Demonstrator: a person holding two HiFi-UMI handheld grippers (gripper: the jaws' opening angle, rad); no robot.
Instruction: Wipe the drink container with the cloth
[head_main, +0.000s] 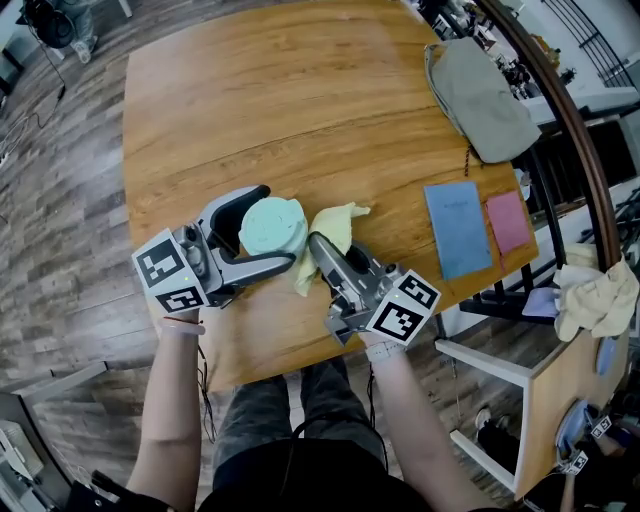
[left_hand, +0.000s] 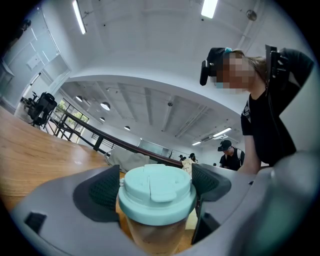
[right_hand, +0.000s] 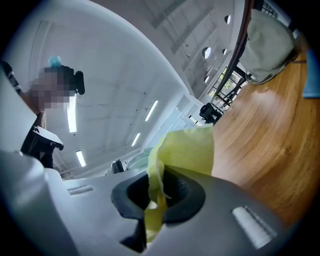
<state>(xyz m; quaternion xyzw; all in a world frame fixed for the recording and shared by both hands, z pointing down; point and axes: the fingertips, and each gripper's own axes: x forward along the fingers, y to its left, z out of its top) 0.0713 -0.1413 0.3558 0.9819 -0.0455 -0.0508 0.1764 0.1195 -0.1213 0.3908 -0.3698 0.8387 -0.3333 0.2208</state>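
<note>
Fingers (left_hand: 95, 192) of the left gripper (head_main: 272, 230) are closed round the drink container (head_main: 268, 222), one pad each side at the height of the mint lid (left_hand: 156, 192). My read: this steadies it upright so the other side can be rubbed. Jaws of the right gripper (head_main: 318, 243) are nearly together and pinch the yellow cloth (head_main: 335, 222). One fold sticks out past the tips, and a strip hangs below between the pads.

The cloth lies just right of the lid in the head view and looks to touch the container's side. Actual contact is hidden under the lid rim. The container is lower centre-left of the head view, over the near part of the wooden table (head_main: 250, 90); can't tell if its base rests there. Judgement: the tight pinch gives a firm wad to push with.

Counts:
- 2 grippers
- 1 container
- 1 lid
- 1 yellow cloth

Off-task, right side of the frame:
- 1 grey bag (head_main: 480, 85)
- 1 blue booklet (head_main: 457, 228)
- 1 pink booklet (head_main: 508, 222)
- 1 pale rag (head_main: 595, 295)
</note>
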